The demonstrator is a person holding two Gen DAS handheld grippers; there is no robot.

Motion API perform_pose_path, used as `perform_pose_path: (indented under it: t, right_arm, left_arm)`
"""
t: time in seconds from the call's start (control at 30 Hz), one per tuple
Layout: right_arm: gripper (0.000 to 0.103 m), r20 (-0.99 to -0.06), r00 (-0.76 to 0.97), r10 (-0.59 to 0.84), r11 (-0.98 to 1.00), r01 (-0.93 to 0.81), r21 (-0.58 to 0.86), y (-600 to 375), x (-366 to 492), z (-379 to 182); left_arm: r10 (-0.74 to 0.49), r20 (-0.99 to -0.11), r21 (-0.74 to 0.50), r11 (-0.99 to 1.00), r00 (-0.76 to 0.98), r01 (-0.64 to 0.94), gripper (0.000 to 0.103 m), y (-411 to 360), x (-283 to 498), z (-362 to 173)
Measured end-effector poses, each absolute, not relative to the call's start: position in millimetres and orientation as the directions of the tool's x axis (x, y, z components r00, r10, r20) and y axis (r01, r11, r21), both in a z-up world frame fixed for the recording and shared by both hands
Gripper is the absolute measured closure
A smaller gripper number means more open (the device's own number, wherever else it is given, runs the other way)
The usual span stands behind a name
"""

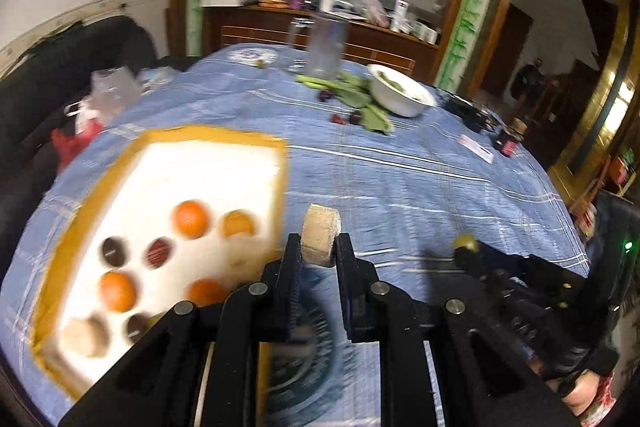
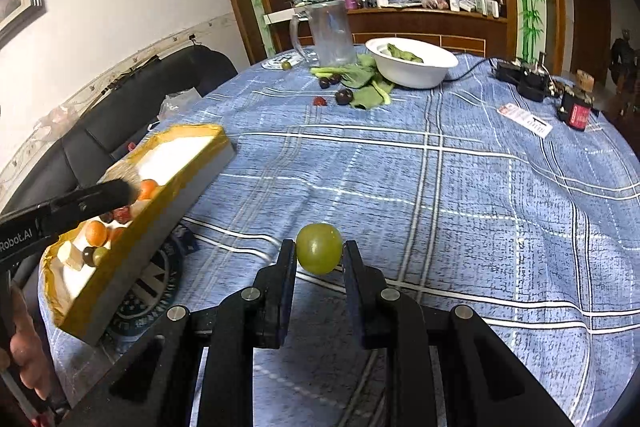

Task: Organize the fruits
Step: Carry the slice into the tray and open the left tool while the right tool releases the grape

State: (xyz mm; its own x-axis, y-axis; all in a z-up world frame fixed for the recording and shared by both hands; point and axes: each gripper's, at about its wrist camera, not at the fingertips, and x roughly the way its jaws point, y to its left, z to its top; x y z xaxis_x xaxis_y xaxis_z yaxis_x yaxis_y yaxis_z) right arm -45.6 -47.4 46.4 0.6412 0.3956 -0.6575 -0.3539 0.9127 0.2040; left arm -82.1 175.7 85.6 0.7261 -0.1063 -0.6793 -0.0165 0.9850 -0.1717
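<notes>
— What does the left gripper [image 1: 318,247] hold?
— A rough tan disc [image 1: 320,239], pinched beside the yellow-rimmed foam tray [image 1: 192,163].
— And the right gripper [image 2: 319,254]?
— Its jaws clasp a smooth round green grape [image 2: 319,248] above the blue checked tablecloth [image 2: 440,187].

tray [image 2: 168,195] set at counter [image 2: 440,207] left edge, fruits held in it | bowl [image 2: 412,65] placed at far side, leaves [image 2: 366,83] before it | jug [image 2: 332,33] stood left of bowl | grape [image 2: 319,247] held between right tongs [image 2: 319,259] | chunk [image 1: 320,241] held between left tongs [image 1: 318,253], right of tray
</notes>
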Motion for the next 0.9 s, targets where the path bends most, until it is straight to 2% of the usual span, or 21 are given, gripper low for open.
perform_pose_path:
  t: [0.1,0.43,0.67,0.9]
  right_arm:
    - [0.078,-0.647,0.626,0.436,0.894,-0.388,0.226,-32,-57,58]
    - [0.077,-0.629,0.572,0.526,0.811,-0.560,0.168,59,-93,90]
    - [0.077,-0.652,0.482,0.585,0.751,-0.625,0.212,114,-104,79]
    - [0.077,-0.687,0.442,0.577,0.732,-0.653,0.195,145,-110,59]
  left_arm:
    - [-0.067,-0.681,-0.172,0.982,0.729,-0.071,0.087,201,-97,84]
    - [0.035,-0.698,-0.169,0.963,0.715,-0.212,0.087,269,-127,72]
    - [0.132,-0.701,-0.075,0.964,0.701,-0.256,0.087,281,-137,63]
    - [0.193,-0.700,-0.027,0.955,0.688,-0.295,0.087,291,-138,56]
